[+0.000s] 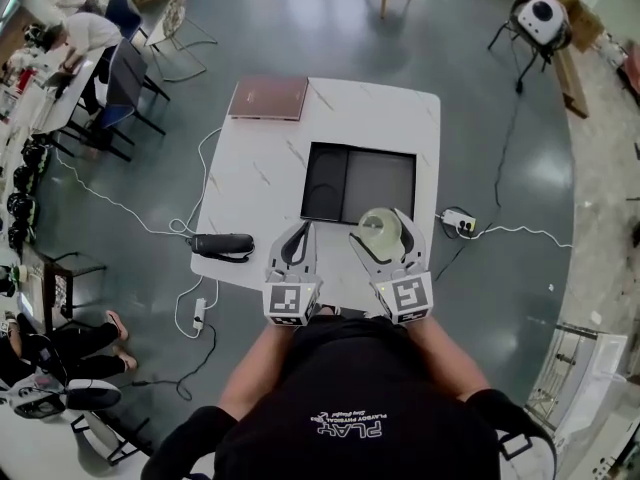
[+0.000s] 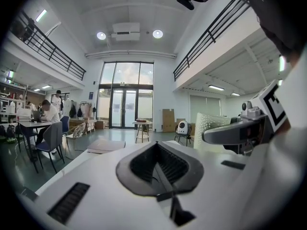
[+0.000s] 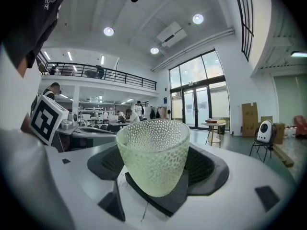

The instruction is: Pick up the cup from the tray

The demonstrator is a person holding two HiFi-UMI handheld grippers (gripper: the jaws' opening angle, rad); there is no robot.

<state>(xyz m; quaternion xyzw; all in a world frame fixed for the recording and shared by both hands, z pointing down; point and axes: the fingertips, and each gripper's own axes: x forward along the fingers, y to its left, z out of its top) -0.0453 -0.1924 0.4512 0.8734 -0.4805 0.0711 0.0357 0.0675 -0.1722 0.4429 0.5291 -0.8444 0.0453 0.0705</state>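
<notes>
A pale green dimpled glass cup (image 1: 380, 230) is held upright between the jaws of my right gripper (image 1: 383, 238), which is shut on it. It hangs over the table's near edge, just in front of the black tray (image 1: 325, 183). In the right gripper view the cup (image 3: 153, 155) fills the space between the dark pads. My left gripper (image 1: 297, 236) is beside it on the left, shut with nothing in it; its pads (image 2: 160, 169) meet along a line. The cup (image 2: 208, 126) also shows at the right of the left gripper view. The tray looks empty.
The white table (image 1: 260, 168) bears a maroon flat case (image 1: 268, 97) at its far left corner and a black cylindrical object (image 1: 222, 244) at its near left edge. A power strip (image 1: 458, 220) and cables lie on the floor. Chairs and seated people are at the far left.
</notes>
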